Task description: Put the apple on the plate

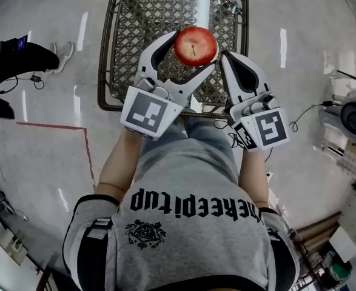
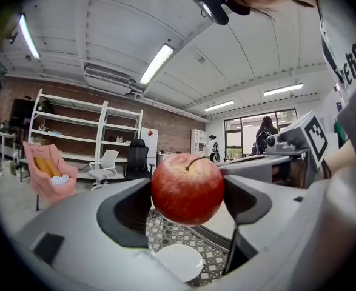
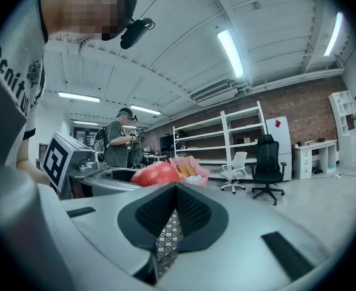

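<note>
A red apple [image 1: 196, 45] with a short stem is clamped between the two jaws of my left gripper [image 1: 185, 54], which is held up in the air over the metal lattice table [image 1: 123, 41]. The left gripper view shows the apple [image 2: 188, 188] filling the gap of the left gripper [image 2: 188, 202]. Far below it, a small white plate [image 2: 179, 261] lies on the lattice top. My right gripper [image 1: 227, 58] hovers just right of the apple, its jaws together and empty. From the right gripper [image 3: 174, 191] view, the apple [image 3: 155, 174] peeks over the left jaw.
The dark-framed lattice table stands on a glossy floor with a red tape line [image 1: 56, 126] and cables [image 1: 305, 111]. A pink seat [image 2: 47, 174], white shelving [image 2: 87, 132] and office chairs [image 3: 268, 162] stand around the room. People [image 3: 120, 141] stand in the background.
</note>
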